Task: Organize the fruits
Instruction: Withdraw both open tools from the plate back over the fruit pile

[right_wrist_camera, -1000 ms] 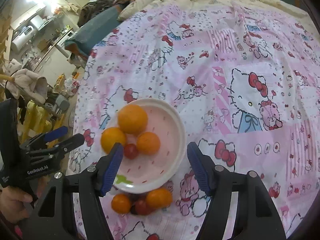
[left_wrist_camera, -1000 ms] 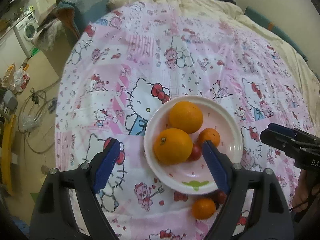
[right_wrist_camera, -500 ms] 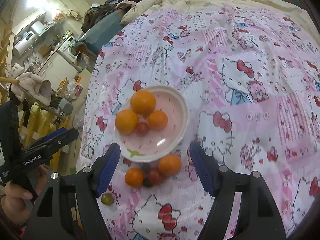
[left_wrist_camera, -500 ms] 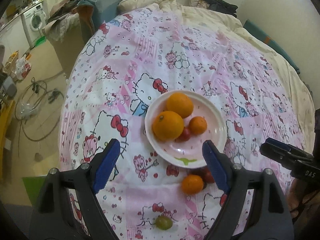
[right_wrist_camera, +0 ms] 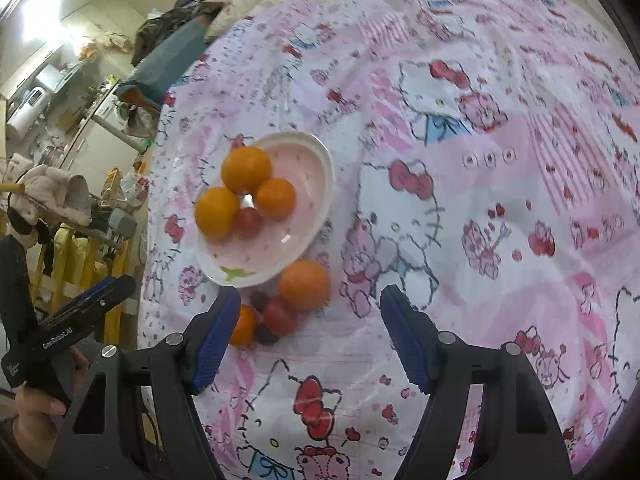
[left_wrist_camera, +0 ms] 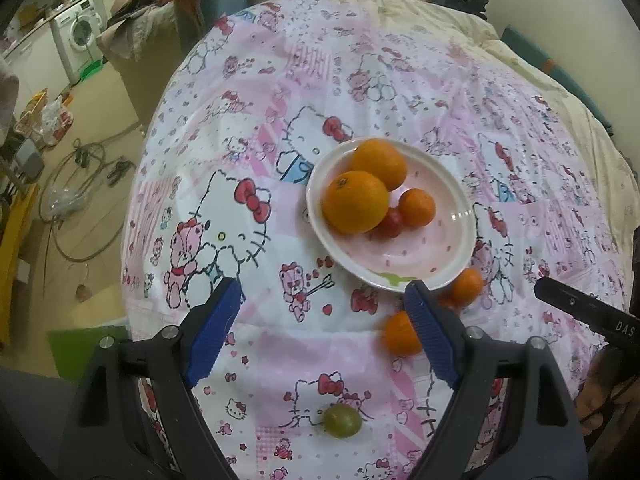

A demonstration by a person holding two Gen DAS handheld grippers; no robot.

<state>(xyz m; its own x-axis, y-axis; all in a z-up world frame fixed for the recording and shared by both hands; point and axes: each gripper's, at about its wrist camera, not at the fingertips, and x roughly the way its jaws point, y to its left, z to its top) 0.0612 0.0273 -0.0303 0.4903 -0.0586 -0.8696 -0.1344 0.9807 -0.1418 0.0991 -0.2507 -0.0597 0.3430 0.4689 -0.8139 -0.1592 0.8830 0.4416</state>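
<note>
Fruit (right_wrist_camera: 304,285) was left loose below the plate (right_wrist_camera: 320,184) at frame centre; both claws (left_wrist_camera: 320,334) (right_wrist_camera: 308,336) were kept spread, nothing pinched, presumably for collecting it.

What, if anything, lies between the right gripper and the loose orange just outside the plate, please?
Nothing visible does. The right gripper is open and empty, and only bare cloth lies between its fingers and the loose orange. A red tomato touches the orange on its left, and the plate rim sits just behind it.
</note>
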